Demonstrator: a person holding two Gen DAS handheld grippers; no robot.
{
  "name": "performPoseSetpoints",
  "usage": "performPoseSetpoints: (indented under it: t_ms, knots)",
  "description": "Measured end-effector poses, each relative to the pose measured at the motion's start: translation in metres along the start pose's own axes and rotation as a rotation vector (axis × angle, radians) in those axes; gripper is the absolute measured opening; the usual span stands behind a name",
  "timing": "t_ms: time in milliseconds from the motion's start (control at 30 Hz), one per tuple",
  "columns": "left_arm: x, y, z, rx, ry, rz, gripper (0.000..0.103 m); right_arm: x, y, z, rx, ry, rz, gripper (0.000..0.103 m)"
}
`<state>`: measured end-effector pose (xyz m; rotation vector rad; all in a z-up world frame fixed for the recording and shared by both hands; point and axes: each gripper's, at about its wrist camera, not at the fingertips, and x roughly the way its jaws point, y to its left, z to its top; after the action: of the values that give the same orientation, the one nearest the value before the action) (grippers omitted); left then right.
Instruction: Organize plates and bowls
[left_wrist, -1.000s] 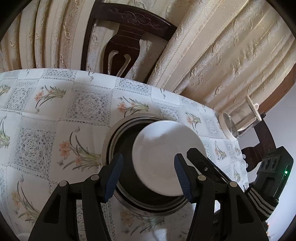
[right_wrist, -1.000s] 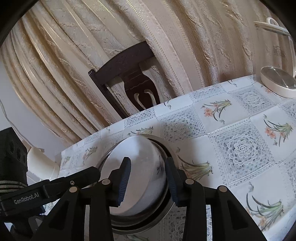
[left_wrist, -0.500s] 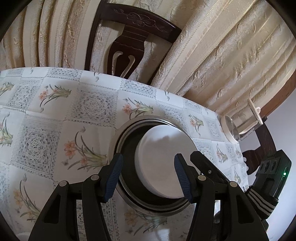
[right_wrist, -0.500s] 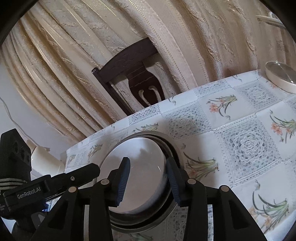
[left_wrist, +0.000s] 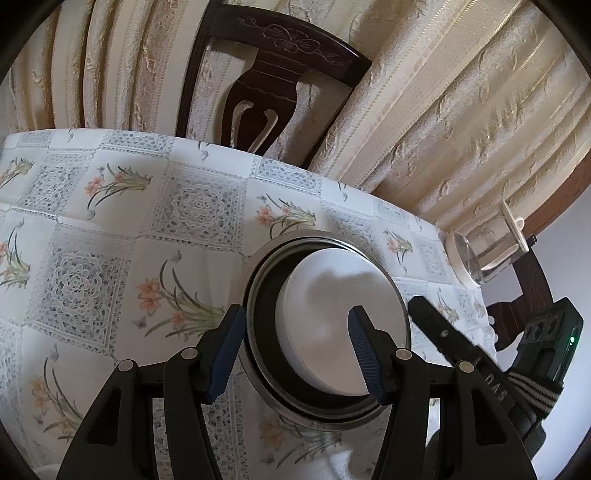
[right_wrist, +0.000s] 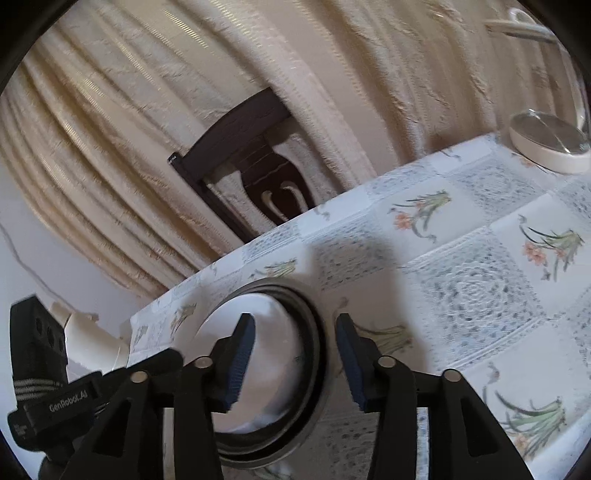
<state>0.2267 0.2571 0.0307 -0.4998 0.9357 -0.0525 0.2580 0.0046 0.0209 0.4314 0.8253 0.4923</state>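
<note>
- Directly ahead of the left gripper (left_wrist: 295, 345), a white plate (left_wrist: 332, 317) was seen lying inside a dark metal-rimmed bowl (left_wrist: 264, 306) on the floral tablecloth (left_wrist: 110, 258).
- Both tools were held agape, empty; the bowl's rim was straddled by the right gripper (right_wrist: 295, 360).

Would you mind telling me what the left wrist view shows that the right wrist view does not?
Only the left wrist view shows the open left gripper and the chair's carved top rail. Only the right wrist view shows the open right gripper and the "GenRobot.AI" label. Both show the white bowl inside the dark bowl, the floral tablecloth, curtains and the glass lid.
</note>
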Motion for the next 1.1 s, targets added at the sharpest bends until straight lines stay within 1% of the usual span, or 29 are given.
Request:
performPoseSetpoints:
  t_ms: [33,133,200,433,567,767,1100]
  knots:
    - [0.001,0.001,0.0,-0.002,0.003,0.0,0.06,-0.001,-0.004,0.001,0.013,-0.003,-0.003,0.058]
    - [0.002,0.002,-0.001,-0.007,0.01,0.001,0.06,-0.001,-0.01,0.003,0.037,-0.005,-0.004,0.065]
    - [0.002,0.002,-0.001,-0.007,0.009,-0.002,0.062,-0.001,-0.012,0.004,0.053,-0.003,0.002,0.069]
    - [-0.001,0.009,0.001,-0.039,-0.003,-0.026,0.067,0.004,-0.021,0.001,0.11,0.027,0.032,0.07]
    - [0.004,0.013,0.002,-0.066,0.008,-0.044,0.069,0.011,-0.016,-0.003,0.099,0.056,0.049,0.07]
    - [0.012,0.015,0.002,-0.082,0.022,-0.057,0.069,0.018,-0.014,-0.008,0.087,0.084,0.057,0.07]
    - [0.027,0.016,0.0,-0.09,0.047,-0.051,0.069,0.031,-0.01,-0.016,0.064,0.131,0.057,0.07]
